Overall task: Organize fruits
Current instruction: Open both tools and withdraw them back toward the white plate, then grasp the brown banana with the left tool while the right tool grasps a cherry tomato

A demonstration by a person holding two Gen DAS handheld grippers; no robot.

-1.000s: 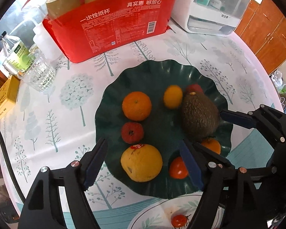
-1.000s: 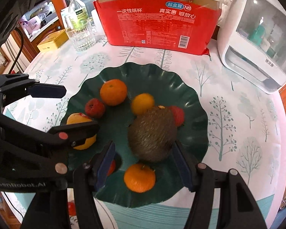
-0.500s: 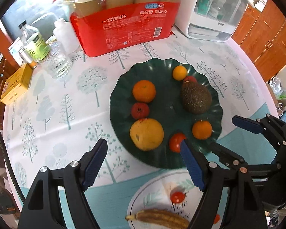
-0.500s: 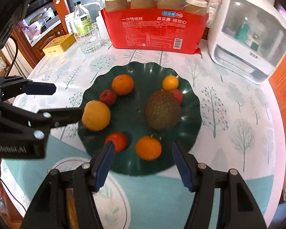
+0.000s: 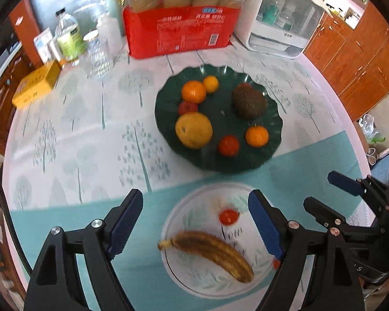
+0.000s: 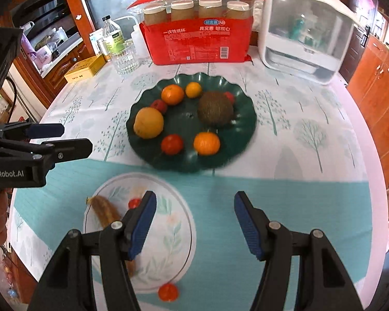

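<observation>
Fruits (image 6: 147, 123) on dish, hand-held grippers (image 5: 195, 223) (image 6: 194, 217) wide, empty

Round table (image 6: 311, 155) under tree-print cloth. Directly on it: green plate (image 6: 246, 132), white plate (image 6: 173, 235), loose tomato (image 6: 168, 291), red pack (image 6: 197, 42), white appliance (image 6: 306, 33), glass (image 6: 125, 61), bottle (image 6: 112, 37), yellow box (image 6: 84, 68).

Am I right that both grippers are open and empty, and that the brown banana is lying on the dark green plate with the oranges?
Not quite. The left gripper and right gripper are indeed open and empty, but the banana lies on the white floral plate nearer the camera, beside a small red fruit. The left wrist view shows it apart from the dark green plate.
</observation>
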